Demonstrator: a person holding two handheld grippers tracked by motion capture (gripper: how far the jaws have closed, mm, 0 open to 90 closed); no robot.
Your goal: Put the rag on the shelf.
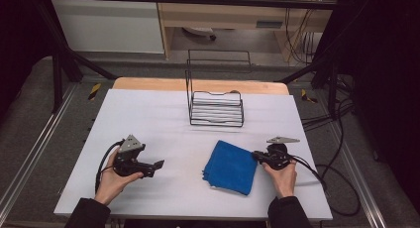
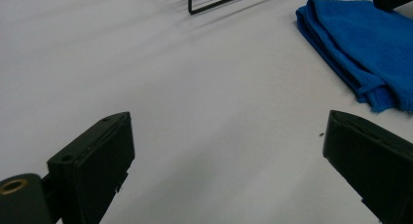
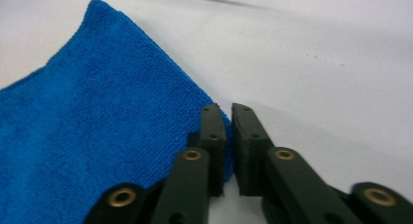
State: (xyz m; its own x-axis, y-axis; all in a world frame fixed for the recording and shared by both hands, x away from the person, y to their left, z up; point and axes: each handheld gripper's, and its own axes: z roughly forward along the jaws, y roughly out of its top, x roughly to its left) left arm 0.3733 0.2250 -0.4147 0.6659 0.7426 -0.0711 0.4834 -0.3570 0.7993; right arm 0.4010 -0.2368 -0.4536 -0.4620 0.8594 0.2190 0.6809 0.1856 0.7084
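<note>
I find the folded blue towel (image 1: 230, 167) lying flat on the white table cover (image 1: 148, 124), near the front edge and right of centre. The wire rack (image 1: 216, 107) stands beyond it, toward the far edge, well apart and holding nothing.

My right gripper (image 1: 257, 157) sits at the towel's right edge. In the right gripper view its jaws are almost closed, with a thin slit between them, and the towel's edge (image 3: 97, 151) runs right up to the left jaw. Whether any cloth is pinched between them I cannot tell; the hem seems to pass just beside the gap rather than through it.

My left gripper (image 1: 157, 164) rests low over bare cover to the towel's left, jaws spread wide, holding nothing. The towel (image 2: 360, 48) shows far right in its view.

Judgement: the step in hand is securing the towel's right edge. The next move calls for confirming cloth between the right jaws, then bringing the left gripper across to the towel's left edge.
</note>
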